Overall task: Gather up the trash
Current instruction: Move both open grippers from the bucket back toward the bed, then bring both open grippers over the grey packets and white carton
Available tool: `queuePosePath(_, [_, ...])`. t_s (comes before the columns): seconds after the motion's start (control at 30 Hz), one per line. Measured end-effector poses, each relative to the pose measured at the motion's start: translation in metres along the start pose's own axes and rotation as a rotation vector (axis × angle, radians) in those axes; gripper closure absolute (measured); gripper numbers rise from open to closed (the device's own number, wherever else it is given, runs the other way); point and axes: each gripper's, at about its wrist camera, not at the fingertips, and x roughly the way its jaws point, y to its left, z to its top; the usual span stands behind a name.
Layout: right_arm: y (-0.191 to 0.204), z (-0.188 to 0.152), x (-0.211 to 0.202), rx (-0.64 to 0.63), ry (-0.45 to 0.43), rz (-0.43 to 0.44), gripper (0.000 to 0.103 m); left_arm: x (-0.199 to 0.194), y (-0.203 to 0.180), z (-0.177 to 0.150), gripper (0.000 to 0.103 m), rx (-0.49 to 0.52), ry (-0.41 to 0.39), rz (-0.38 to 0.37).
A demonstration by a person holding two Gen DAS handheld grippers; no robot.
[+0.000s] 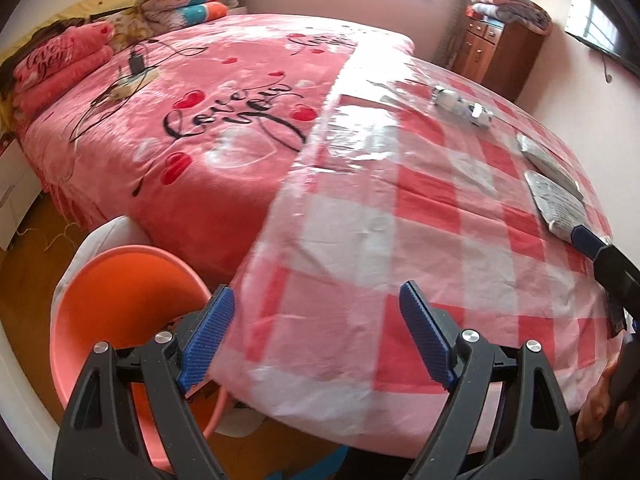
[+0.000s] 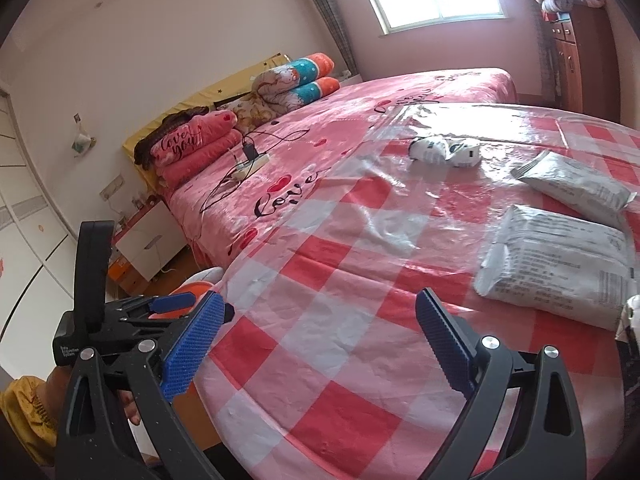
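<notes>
Left wrist view: the left gripper (image 1: 316, 336) hangs with its jaws spread and nothing between them, over the near edge of the checked plastic sheet (image 1: 360, 240) that covers the bed. The orange bin (image 1: 120, 300) stands on the floor at about eight o'clock, just beside the bed's edge. The trash lies well apart toward one and two o'clock: a crumpled white wrapper (image 1: 464, 106) and two grey mail bags (image 1: 560, 200). The right gripper's blue fingertip (image 1: 588, 240) touches or overlaps the nearer bag's corner; I cannot tell which.

Right wrist view: the right gripper (image 2: 320, 328) is also wide apart and empty. The nearer grey mail bag (image 2: 560, 256) sits at two o'clock, close ahead.

This looks like the reach before a pickup: next, the right jaws need to straddle the bag's edge and pinch.
</notes>
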Motion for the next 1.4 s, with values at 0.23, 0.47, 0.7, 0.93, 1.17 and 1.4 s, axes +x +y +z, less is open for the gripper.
queuePosePath(0.23, [-0.012,0.002,-0.011,0.009,-0.028,-0.024,0.008,0.003,-0.024,0.003,0.018,0.040,0.006,-0.018])
queuePosePath(0.47, [-0.028,0.006,-0.023,0.037,-0.057,-0.046,0.008,0.006,-0.049,0.005,0.018,0.081,0.010,-0.054])
queuePosePath(0.7, [-0.044,0.009,-0.036,0.057,-0.091,-0.079,0.008,0.010,-0.087,0.006,0.018,0.141,0.016,-0.107])
queuePosePath(0.93, [-0.061,0.010,-0.055,0.084,-0.122,-0.113,0.008,0.014,-0.118,0.010,0.018,0.196,0.016,-0.141])
queuePosePath(1.17, [-0.082,0.009,-0.082,0.138,-0.179,-0.137,0.008,0.019,-0.151,0.025,0.018,0.302,-0.012,-0.167])
queuePosePath(1.4, [-0.116,0.004,-0.110,0.223,-0.238,-0.147,0.008,0.024,-0.201,0.036,0.018,0.559,-0.013,-0.265])
